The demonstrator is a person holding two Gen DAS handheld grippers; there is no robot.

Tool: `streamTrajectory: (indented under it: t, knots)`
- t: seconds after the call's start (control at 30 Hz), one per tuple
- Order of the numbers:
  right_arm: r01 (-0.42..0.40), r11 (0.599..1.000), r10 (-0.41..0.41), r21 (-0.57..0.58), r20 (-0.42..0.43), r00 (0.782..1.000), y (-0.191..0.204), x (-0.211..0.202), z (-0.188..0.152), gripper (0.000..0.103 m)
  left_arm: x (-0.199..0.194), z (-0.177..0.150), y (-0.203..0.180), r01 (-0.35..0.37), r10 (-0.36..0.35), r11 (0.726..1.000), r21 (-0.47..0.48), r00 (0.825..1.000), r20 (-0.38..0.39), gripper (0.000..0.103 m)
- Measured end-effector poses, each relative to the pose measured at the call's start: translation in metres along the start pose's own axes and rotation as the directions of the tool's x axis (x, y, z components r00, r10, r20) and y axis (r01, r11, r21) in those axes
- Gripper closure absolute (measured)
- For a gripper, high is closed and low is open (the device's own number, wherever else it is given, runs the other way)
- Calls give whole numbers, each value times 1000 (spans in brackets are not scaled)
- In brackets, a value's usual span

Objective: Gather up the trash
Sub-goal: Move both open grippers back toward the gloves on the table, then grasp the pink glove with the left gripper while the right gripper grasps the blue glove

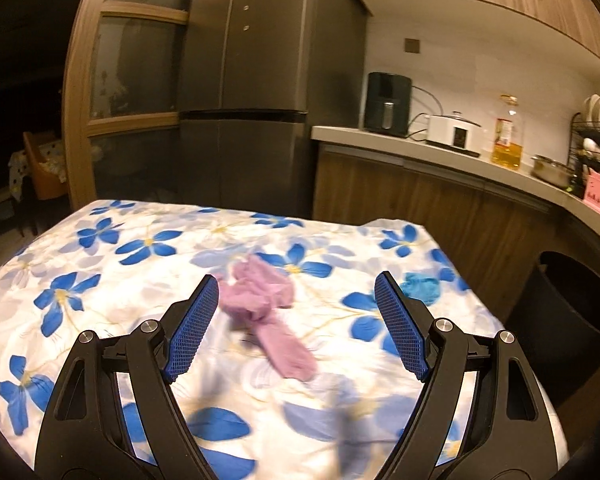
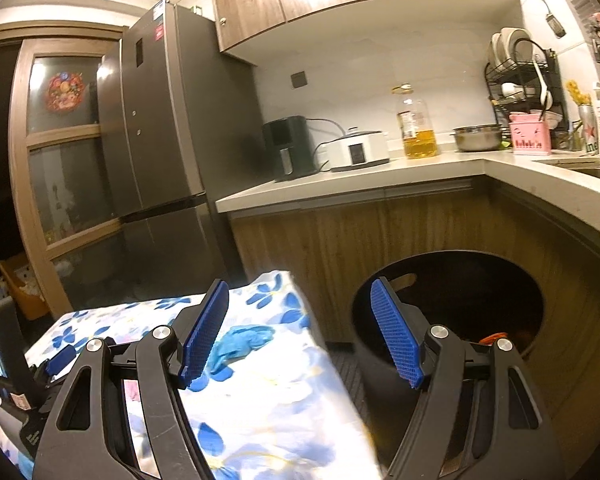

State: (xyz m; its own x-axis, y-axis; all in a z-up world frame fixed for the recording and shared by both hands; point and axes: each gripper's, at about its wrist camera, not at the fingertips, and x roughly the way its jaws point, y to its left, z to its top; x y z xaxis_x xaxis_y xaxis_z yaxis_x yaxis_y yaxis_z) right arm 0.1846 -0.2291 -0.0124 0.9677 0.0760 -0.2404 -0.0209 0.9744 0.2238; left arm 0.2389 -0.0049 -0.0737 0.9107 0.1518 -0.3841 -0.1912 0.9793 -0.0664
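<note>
Hovering spread and empty, left claw point(image 1: 296, 286) could snag the floral cloth point(image 1: 100, 264) grabbing the pink wad point(image 1: 266, 312); right claw point(image 2: 296, 292) also spread.

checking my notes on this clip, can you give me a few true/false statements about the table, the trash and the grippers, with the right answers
1. A crumpled pink item lies on the floral tablecloth. True.
2. The left gripper is clamped on the pink item. False: its jaws stand wide open with the item lying between and beyond them, untouched.
3. A crumpled blue item lies near the table edge closest to the black bin. True.
4. The black bin stands on the kitchen counter. False: it stands on the floor beside the table, below the counter.
5. The right gripper holds the blue item. False: it is open and empty.
6. A bottle of yellow oil stands on the counter. True.
</note>
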Motion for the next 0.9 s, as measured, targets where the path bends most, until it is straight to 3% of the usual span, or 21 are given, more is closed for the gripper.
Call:
streamTrajectory:
  t: [0.27, 0.6, 0.9]
  knots:
    - [-31, 999, 30, -30, -28, 999, 37, 26, -10, 31, 30, -1, 23, -43, 42, 999, -7, 998, -36, 24]
    - [-26, 999, 23, -46, -60, 998, 67, 61, -22, 31, 64, 0, 34, -17, 13, 999, -34, 994, -107, 29]
    - [-2, 998, -5, -63, -106, 994, 87, 97, -40, 31, 94, -11, 41, 44, -61, 996, -81, 973, -224, 66]
